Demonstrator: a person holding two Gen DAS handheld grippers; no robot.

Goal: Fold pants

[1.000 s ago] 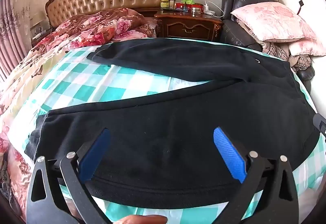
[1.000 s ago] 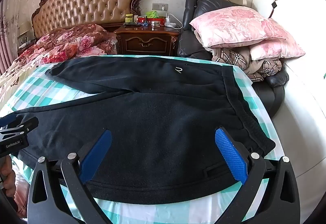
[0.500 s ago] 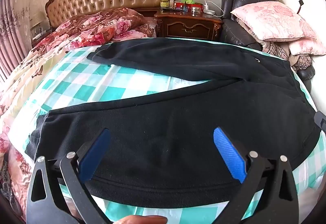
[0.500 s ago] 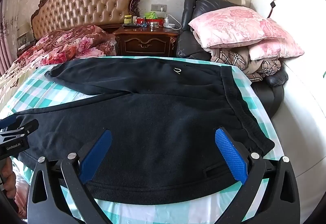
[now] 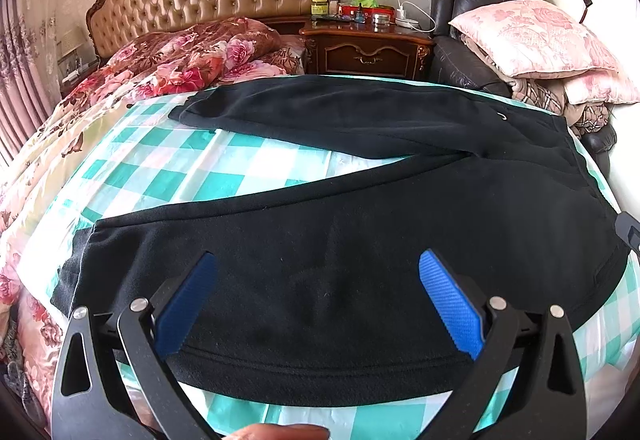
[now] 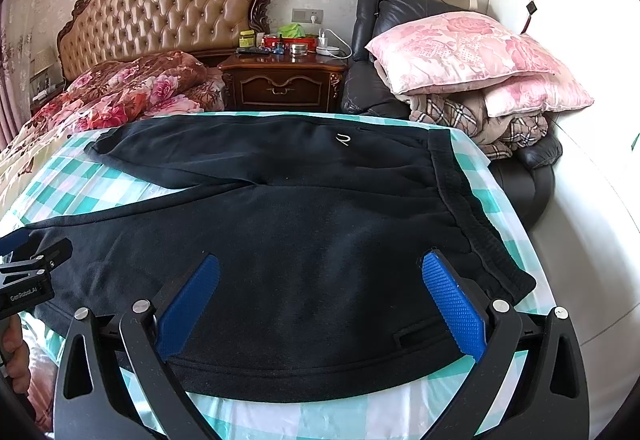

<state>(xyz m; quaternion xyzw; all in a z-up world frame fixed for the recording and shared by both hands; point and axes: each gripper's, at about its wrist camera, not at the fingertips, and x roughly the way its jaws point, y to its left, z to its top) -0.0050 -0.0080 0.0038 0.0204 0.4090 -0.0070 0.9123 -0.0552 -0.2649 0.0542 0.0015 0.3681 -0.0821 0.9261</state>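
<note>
Checked bedsheet (image 5: pixel 208 176) bearing black pants (image 5: pixel 340 260) spread flat for folding, with left gripper (image 5: pixel 318 300) and right gripper (image 6: pixel 320 300) both spread wide, empty, above the near leg's hem-side edge.

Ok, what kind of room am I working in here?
A home bedroom, most likely: a tufted headboard, a wooden nightstand beside it, and stacked pink pillows. The black pants lie spread flat on a checked sheet.

Pants: we see black pants (image 5: pixel 360 240) spread flat, legs splayed leftward.
Bed: our checked teal sheet (image 5: pixel 192 168) lies beneath them.
Left tongs (image 5: pixel 318 304): our blue pads (image 5: pixel 450 304) gape wide above the near leg.
</note>
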